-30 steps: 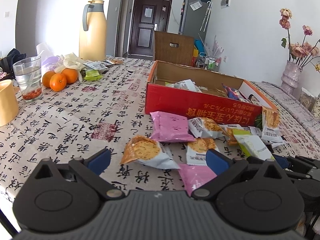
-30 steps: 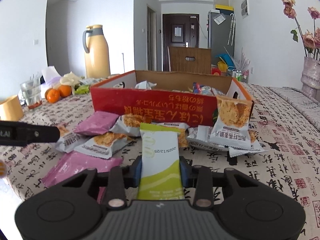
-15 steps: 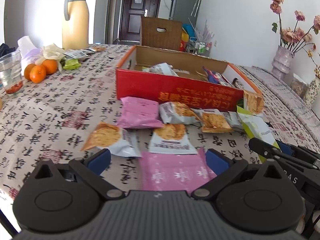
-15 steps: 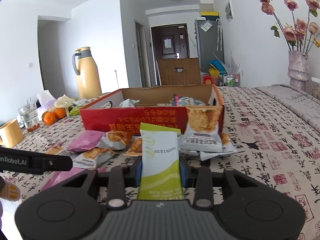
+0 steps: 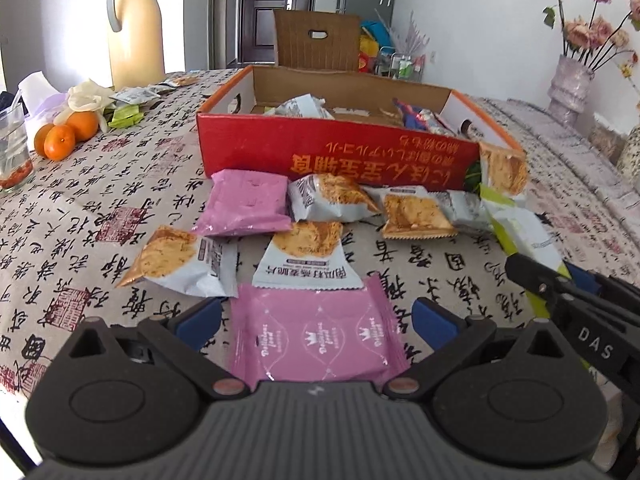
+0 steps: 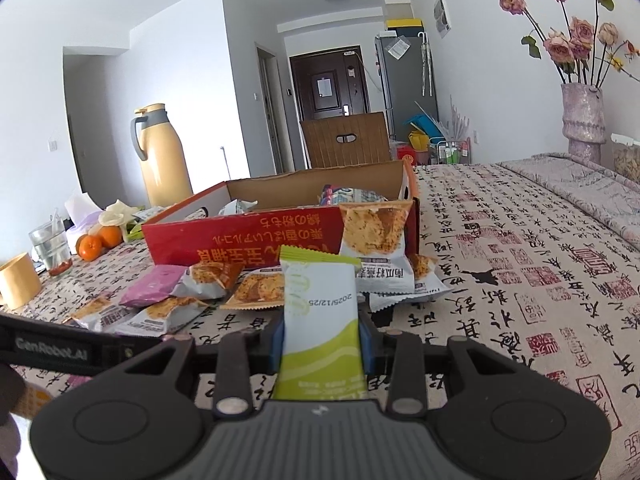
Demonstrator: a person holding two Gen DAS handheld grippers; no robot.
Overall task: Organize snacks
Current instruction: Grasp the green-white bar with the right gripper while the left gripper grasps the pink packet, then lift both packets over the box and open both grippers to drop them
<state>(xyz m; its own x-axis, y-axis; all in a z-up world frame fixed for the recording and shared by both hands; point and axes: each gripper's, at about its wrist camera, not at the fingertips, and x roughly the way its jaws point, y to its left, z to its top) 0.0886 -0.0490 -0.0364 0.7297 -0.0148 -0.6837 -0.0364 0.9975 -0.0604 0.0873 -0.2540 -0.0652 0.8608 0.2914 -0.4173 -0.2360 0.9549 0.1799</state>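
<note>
My right gripper (image 6: 322, 340) is shut on a green-and-white snack packet (image 6: 320, 312), held upright above the table in front of the red cardboard box (image 6: 248, 236). In the left wrist view my left gripper (image 5: 316, 318) is open, its blue pads either side of a pink packet (image 5: 316, 338) lying on the cloth, not pressing it. Several grey-and-orange cracker packets (image 5: 316, 244) and a second pink packet (image 5: 246, 202) lie between it and the red box (image 5: 340, 152), which holds more snacks. The right gripper's fingers (image 5: 560, 292) and green packet (image 5: 524, 236) show at right.
A yellow thermos jug (image 5: 134, 24), oranges (image 5: 66, 134), a glass (image 5: 12, 152) and tissue sit at the far left. A vase of dried roses (image 6: 582, 120) stands at the right edge. A wooden chair back (image 6: 346, 140) is behind the box. A yellow cup (image 6: 18, 286) stands at left.
My left gripper has moved right and forward until the near pink packet lies between its open pads. The right gripper has shifted and rolled a little, the green packet staying clamped.
</note>
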